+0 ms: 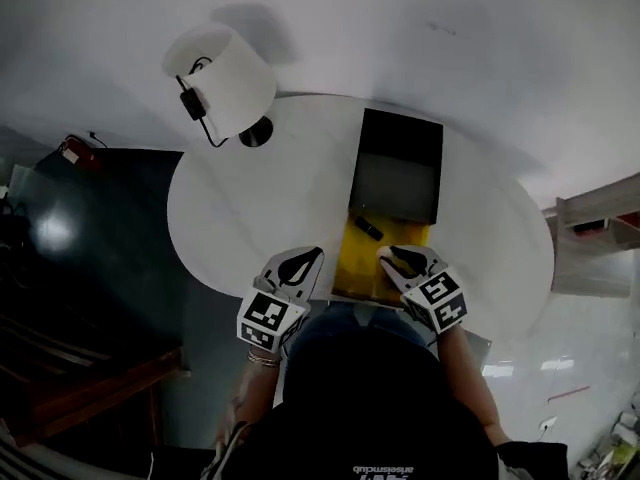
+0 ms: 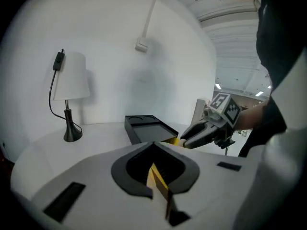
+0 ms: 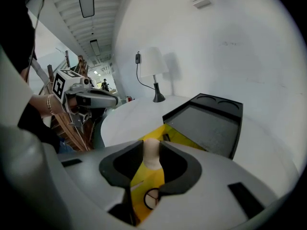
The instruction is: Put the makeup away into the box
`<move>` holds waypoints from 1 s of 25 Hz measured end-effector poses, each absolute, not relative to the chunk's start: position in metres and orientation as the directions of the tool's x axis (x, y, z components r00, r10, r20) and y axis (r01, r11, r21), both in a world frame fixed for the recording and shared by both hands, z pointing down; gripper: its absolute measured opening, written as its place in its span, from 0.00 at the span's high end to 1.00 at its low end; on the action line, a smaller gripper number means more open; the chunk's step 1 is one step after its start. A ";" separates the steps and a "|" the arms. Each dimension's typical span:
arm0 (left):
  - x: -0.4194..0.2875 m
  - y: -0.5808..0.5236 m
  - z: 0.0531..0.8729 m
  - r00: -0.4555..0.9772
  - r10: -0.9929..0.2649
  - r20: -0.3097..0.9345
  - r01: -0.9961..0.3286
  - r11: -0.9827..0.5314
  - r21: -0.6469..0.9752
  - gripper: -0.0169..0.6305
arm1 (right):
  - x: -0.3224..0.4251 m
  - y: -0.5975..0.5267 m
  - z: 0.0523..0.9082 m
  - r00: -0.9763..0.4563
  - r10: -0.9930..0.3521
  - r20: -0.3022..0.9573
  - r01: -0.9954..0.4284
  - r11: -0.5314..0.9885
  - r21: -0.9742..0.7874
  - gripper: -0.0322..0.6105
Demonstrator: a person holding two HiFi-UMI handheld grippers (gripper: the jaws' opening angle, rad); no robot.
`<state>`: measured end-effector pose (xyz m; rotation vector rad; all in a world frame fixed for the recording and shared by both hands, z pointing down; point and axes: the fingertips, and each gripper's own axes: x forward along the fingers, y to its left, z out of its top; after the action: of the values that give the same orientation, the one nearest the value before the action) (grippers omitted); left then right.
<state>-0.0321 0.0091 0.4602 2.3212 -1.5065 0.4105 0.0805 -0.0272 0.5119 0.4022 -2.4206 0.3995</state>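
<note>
Overhead, my two hand-held grippers sit at the near edge of the round white tabletop (image 1: 250,198), one on either side of the open makeup box (image 1: 405,234). The box lies at that near edge, a little right of centre. Its yellow tray (image 1: 355,268) is toward me and its black lid (image 1: 397,168) lies open and flat toward the far edge.

The left hand-held gripper (image 1: 312,256) has its jaws pressed together on a thin yellow strip (image 2: 158,183) that stands edge-on between them. I cannot tell whether that strip is part of the box.

The right hand-held gripper (image 1: 388,257) hangs over the tray's right side, angled down. It pinches a beige, round-tipped makeup piece (image 3: 151,152) upright between its jaws. Beneath it, the right gripper view shows a small white disc (image 3: 152,198) on the tray's yellow floor.

A small black stick (image 1: 368,229) lies at the tray's far end, just beside the lid. A white-shaded table lamp (image 1: 222,73) with a black cord switch stands at the tabletop's far left edge, well apart from the box.
</note>
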 end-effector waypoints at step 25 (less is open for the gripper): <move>-0.081 0.033 0.491 0.396 -0.790 0.467 -0.918 -0.344 0.197 0.95 | 0.033 0.001 0.549 -0.702 -0.064 0.709 -0.345 0.902 -0.260 0.76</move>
<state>-0.0815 0.0326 0.4914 2.2327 -1.4661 0.4045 0.0334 0.0009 0.5493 0.2906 -2.3173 0.4889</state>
